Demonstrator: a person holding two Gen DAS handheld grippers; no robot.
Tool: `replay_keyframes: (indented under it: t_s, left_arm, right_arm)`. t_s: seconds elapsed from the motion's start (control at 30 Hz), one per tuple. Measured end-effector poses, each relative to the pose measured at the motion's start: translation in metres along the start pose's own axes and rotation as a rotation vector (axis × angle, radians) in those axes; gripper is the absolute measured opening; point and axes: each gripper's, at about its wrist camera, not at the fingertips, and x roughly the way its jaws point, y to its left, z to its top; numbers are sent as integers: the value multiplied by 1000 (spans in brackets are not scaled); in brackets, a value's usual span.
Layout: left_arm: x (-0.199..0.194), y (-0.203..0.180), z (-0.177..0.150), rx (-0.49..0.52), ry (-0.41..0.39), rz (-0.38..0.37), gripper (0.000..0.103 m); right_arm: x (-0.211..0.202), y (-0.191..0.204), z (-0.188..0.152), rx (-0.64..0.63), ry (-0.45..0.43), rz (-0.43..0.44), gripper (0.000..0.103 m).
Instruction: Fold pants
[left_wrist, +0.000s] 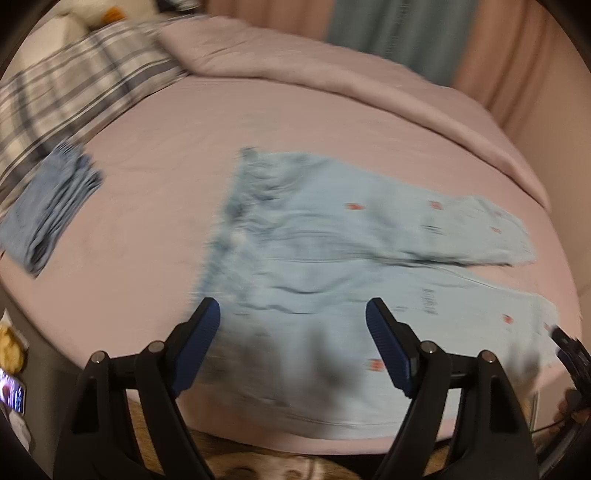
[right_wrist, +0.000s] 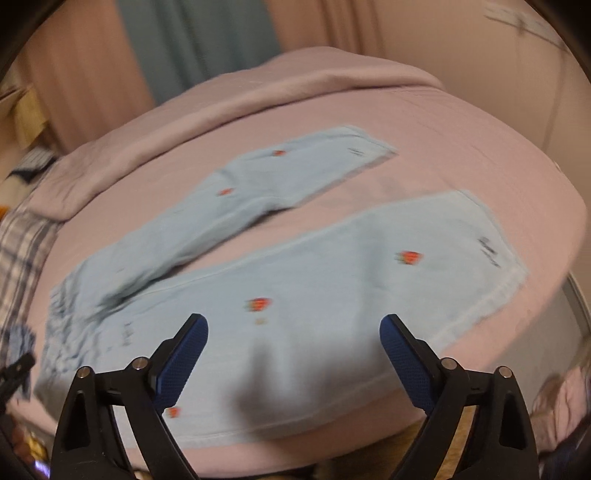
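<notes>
Light blue pants (left_wrist: 332, 258) with small red prints lie spread flat on a pink bed (left_wrist: 155, 192), waistband to the left, both legs stretched to the right and apart. They also show in the right wrist view (right_wrist: 314, 280). My left gripper (left_wrist: 293, 314) is open and empty, held above the near leg close to the waist. My right gripper (right_wrist: 293, 328) is open and empty, above the near leg. The right gripper's tip also shows at the right edge of the left wrist view (left_wrist: 565, 339). Both views are motion-blurred.
A folded blue garment (left_wrist: 48, 214) lies at the bed's left side by a plaid pillow (left_wrist: 74, 85). A pink duvet (left_wrist: 332, 70) is bunched along the far side. Curtains (right_wrist: 192, 44) hang behind. Floor (left_wrist: 258, 461) shows below the near bed edge.
</notes>
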Motion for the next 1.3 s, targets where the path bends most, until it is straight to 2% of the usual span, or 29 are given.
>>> replay_keyframes:
  t_s: [0.13, 0.23, 0.27, 0.37, 0.43, 0.47, 0.53, 0.57, 0.67, 0.7, 0.73, 0.8, 0.87, 0.93, 1.0, 1.07, 1.13, 1.17, 1.23, 1.3]
  left_arm:
    - [22, 36, -5, -88, 65, 64, 79]
    - [38, 51, -11, -133, 114, 49, 78]
    - [44, 55, -14, -146, 134, 36, 78]
    - [58, 64, -20, -192, 182, 7, 67]
    - [63, 70, -23, -229, 199, -37, 53]
    - [65, 74, -24, -249, 204, -71, 48]
    - [65, 77, -26, -289, 219, -129, 32]
    - [65, 78, -28, -303, 222, -150, 30]
    - [62, 82, -32, -324, 214, -163, 24]
    - [58, 84, -33, -343, 209, -167, 23]
    - [54, 82, -34, -344, 208, -162, 22]
    - [44, 83, -34, -339, 188, -144, 22]
    - [37, 86, -32, -331, 170, -141, 22]
    - [36, 89, -36, -330, 169, -137, 22]
    - [39, 92, -43, -328, 187, -122, 23]
    - [46, 92, -50, -336, 205, -118, 23]
    - [49, 90, -49, -346, 206, -118, 23]
    - [49, 88, -48, -340, 204, -113, 23]
    - [46, 82, -45, -308, 204, -87, 23]
    - [45, 78, -43, -290, 201, -70, 23]
  right_arm:
    - [10, -48, 4, 129, 20, -56, 85]
    - [16, -80, 5, 215, 35, -109, 75]
    - [18, -95, 5, 252, 39, -135, 75]
    - [23, -120, 6, 320, 49, -180, 72]
    - [28, -139, 7, 369, 57, -194, 71]
    - [29, -145, 8, 384, 58, -191, 68]
    - [34, -156, 12, 417, 60, -178, 60]
    - [36, -161, 13, 435, 58, -169, 59]
    - [43, -169, 21, 440, 50, -177, 36]
    - [45, -169, 26, 430, 48, -174, 15]
    - [45, -168, 31, 423, 51, -161, 5]
    - [38, -164, 48, 395, 25, -115, 5]
    - [10, -149, 74, 333, -72, -70, 4]
    - [-14, -137, 88, 289, -143, -36, 4]
    - [-23, -135, 92, 276, -168, -19, 4]
    - [-14, -138, 82, 280, -144, -39, 4]
    - [8, -149, 69, 311, -81, -71, 4]
    - [27, -158, 55, 333, -18, -102, 4]
    - [49, -170, 37, 349, 43, -135, 3]
    - [53, -174, 30, 373, 42, -124, 1]
